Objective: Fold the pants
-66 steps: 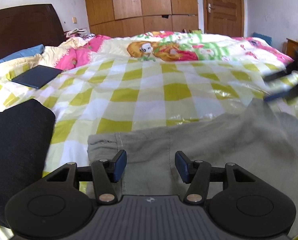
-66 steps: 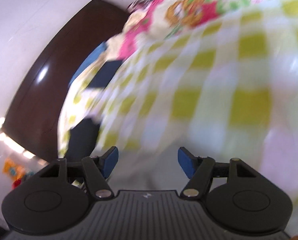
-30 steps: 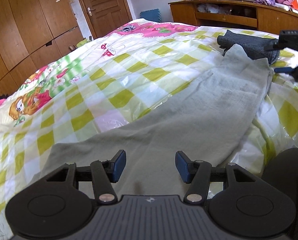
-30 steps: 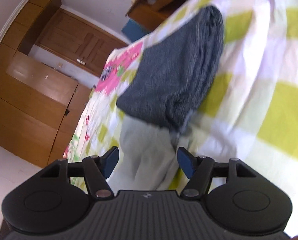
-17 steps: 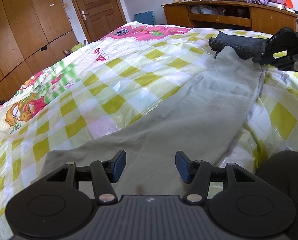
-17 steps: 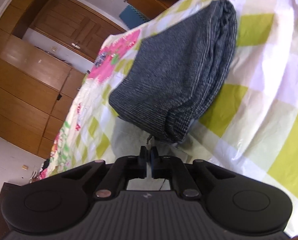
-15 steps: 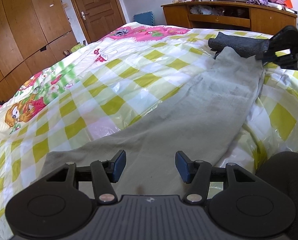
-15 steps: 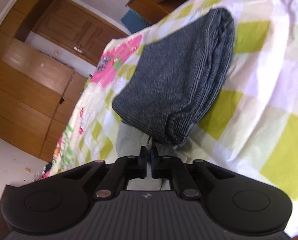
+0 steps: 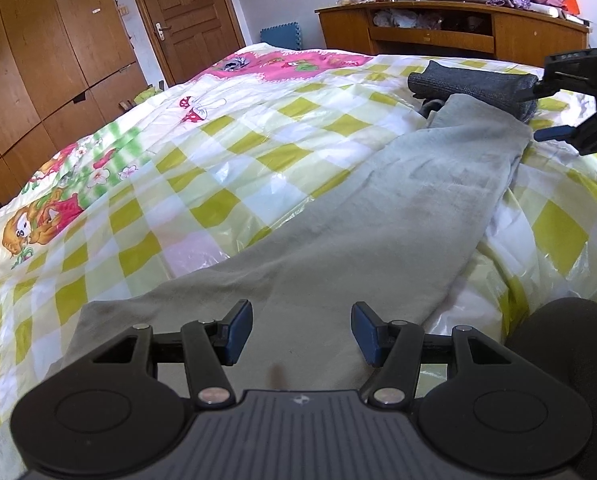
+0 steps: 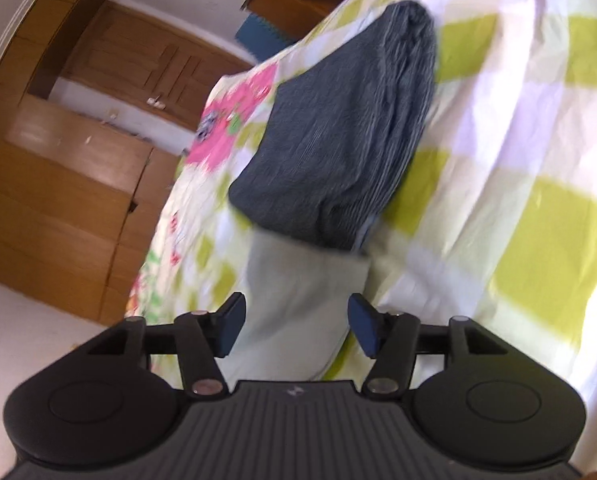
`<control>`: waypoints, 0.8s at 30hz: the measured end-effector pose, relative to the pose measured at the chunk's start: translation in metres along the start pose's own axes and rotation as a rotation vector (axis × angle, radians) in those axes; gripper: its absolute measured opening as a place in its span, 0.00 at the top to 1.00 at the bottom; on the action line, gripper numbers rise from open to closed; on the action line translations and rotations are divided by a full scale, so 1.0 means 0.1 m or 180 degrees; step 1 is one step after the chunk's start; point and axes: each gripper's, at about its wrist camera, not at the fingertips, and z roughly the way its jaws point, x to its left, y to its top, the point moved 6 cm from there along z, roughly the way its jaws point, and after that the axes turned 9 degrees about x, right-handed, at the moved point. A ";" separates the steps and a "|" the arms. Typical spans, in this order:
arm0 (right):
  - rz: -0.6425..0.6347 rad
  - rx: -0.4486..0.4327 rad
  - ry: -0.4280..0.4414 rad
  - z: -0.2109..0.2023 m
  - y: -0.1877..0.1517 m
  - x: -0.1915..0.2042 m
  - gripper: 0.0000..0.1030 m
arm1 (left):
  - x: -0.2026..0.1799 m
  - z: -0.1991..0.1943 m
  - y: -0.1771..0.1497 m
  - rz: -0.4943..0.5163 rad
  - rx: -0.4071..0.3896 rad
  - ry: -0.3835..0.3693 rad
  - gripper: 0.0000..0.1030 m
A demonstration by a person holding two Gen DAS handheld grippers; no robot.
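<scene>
Two ends to mind on one long stretch of cloth.

At the left: left gripper, spread wide, pads bare, hovering just over the near end of the pants and pinching nothing. No telling from this view whether that near end is waist or cuffs.

Running away from it, up and to the right across the quilt: grey pants laid out flat at full length, long axis on a diagonal from the left gripper to the far right. No fold in them yet.

Touching the far end: a folded dark garment. Cannot tell whether resting on that end or only butted against it.

At the right: right gripper, jaws just opened and now spread apart, the far end of the pants lying below and between them but pressed by neither pad. Blurred from the right wrist; pants straight ahead, dark garment just beyond.

Judged as the stage before the first fold, with nothing gripped. Likely next: a pinch at each end, then one end carried along that diagonal onto the other. Nearer the far end by a long way: the right gripper; nearer the near end: the left. Worth watching: the dark garment dragging along with the far end on lifting.
</scene>
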 end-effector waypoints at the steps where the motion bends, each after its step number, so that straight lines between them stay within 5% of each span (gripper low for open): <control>1: 0.0047 0.0097 0.0016 0.04 -0.05 -0.01 0.43 | 0.00 0.01 0.00 -0.0015 0.0006 -0.0018 0.34; 6: 0.0285 0.0295 0.0083 0.24 -0.24 -0.12 0.44 | 0.00 -0.01 -0.02 -0.0033 -0.0005 -0.0032 0.34; 13: 0.0571 0.0005 0.0536 0.51 -0.08 -0.33 0.48 | -0.03 0.01 -0.06 -0.0086 0.0010 -0.0080 0.34; 15: 0.0771 -0.0108 0.0642 0.52 -0.10 -0.39 0.53 | -0.03 -0.01 -0.05 -0.0094 -0.0010 -0.0080 0.34; 20: 0.0563 -0.0136 0.0596 0.33 -0.22 -0.31 0.89 | 0.02 0.06 -0.09 -0.0120 0.0061 -0.0116 0.31; 22: 0.0706 -0.0091 0.0505 0.39 -0.14 -0.33 0.94 | -0.01 0.18 -0.16 -0.0192 0.0204 -0.0196 0.31; 24: 0.0644 -0.0155 0.0730 0.32 -0.10 -0.16 0.94 | -0.08 0.27 -0.25 -0.0224 0.0300 -0.0283 0.31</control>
